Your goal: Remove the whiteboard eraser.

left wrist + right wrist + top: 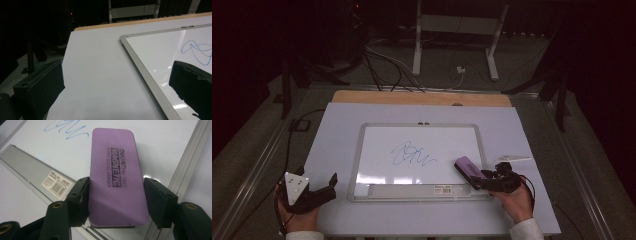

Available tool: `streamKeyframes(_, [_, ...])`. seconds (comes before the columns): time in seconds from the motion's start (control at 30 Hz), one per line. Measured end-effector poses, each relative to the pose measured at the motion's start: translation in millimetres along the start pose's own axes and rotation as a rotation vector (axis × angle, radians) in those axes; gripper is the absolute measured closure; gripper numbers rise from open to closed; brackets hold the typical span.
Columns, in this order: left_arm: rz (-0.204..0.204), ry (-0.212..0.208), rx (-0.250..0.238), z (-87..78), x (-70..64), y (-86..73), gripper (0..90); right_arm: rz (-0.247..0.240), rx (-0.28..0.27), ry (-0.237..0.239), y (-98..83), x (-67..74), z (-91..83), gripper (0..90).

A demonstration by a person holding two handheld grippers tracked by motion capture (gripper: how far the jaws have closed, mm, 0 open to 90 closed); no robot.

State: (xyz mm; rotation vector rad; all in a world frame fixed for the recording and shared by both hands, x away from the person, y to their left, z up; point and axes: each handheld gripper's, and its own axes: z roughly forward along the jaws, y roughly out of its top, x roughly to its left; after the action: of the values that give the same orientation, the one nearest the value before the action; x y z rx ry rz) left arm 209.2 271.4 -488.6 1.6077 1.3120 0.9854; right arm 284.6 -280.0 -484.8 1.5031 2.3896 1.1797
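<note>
A whiteboard (pixel 357 155) with a grey frame lies flat on the white tabletop, with a blue scribble (pixel 412 155) near its middle. At the board's lower right corner my right gripper (pixel 479 179) is shut on a purple magnetic eraser (pixel 468 167). In the right gripper view, the black jaws press both long sides of the eraser (pixel 116 177), which is tilted over the board's frame, and the scribble (pixel 67 130) lies beyond it. My left gripper (pixel 332 187) rests left of the board with its jaws open and nothing between them. The left gripper view shows the board's frame (pixel 142 67).
A slim white pen-like object (pixel 513 159) lies on the tabletop just right of the board. A wooden edge (pixel 422 97) runs along the far side of the table. Beyond it stand a white frame's legs (pixel 417 45) and floor cables (pixel 382 65).
</note>
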Motion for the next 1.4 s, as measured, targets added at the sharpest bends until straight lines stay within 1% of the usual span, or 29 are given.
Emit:
streamKeyframes(0.43, [0.001,0.002,0.008,0.3,0.6,-0.3,0.5,-0.032,-0.085,-0.041,10.6,5.4,-15.7,40.8])
streamKeyframes(0.7, [0.002,0.003,0.008,0.3,0.2,-0.3,0.6,-0.049,-0.114,-0.051,17.7,8.1,-21.4,40.8])
streamKeyframes(1.07, [0.002,0.005,0.01,0.4,0.5,-0.4,0.5,-0.071,-0.143,-0.057,29.4,14.4,-24.5,40.8])
streamKeyframes(1.27, [0.003,0.005,0.01,1.1,0.6,-0.6,0.5,-0.1,-0.159,-0.074,37.8,20.5,-25.8,40.8])
streamKeyframes(1.4, [0.002,0.005,0.011,1.6,1.0,-0.9,0.5,-0.11,-0.165,-0.08,41.1,23.1,-25.7,40.9])
